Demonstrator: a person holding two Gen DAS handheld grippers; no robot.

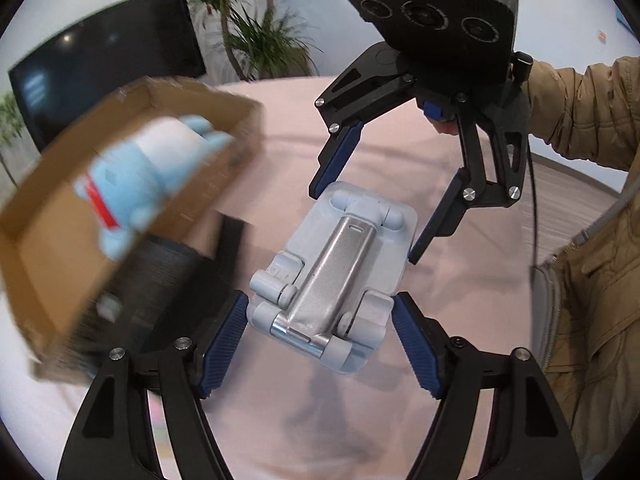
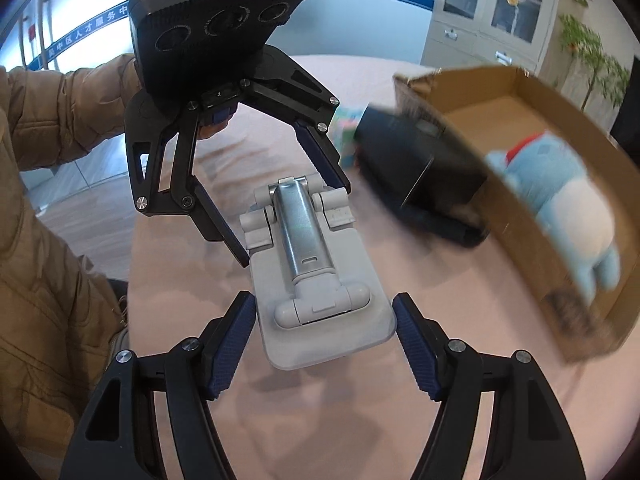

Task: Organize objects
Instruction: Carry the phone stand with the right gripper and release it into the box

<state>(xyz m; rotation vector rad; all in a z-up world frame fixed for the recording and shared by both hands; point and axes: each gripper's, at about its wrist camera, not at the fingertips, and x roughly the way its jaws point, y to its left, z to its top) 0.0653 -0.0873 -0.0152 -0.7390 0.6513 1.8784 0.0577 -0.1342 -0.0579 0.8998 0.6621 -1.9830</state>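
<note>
Phone stand (image 1: 332, 276): folded flat, pale grey with a silver metal arm along its middle, held above the pink worktop (image 1: 460, 280) between both hand-held grippers.
Left hand-held gripper (image 1: 320, 344): blue pads sit against the two sides of the stand's hinge end, closed onto it.
Right hand-held gripper (image 2: 324, 344): partly open around the stand's base end; one pad looks in contact, the other shows a thin gap, so I cannot tell whether it grips.
Cardboard box (image 2: 532, 128): open-topped, beside the stand, blurred.
Plush toy (image 2: 568, 204): light blue with white belly and red band, lying inside the box.
Black object (image 2: 416, 168): just outside the box wall, on the worktop.
Sleeve (image 1: 580, 120): tan padded jacket.
</note>
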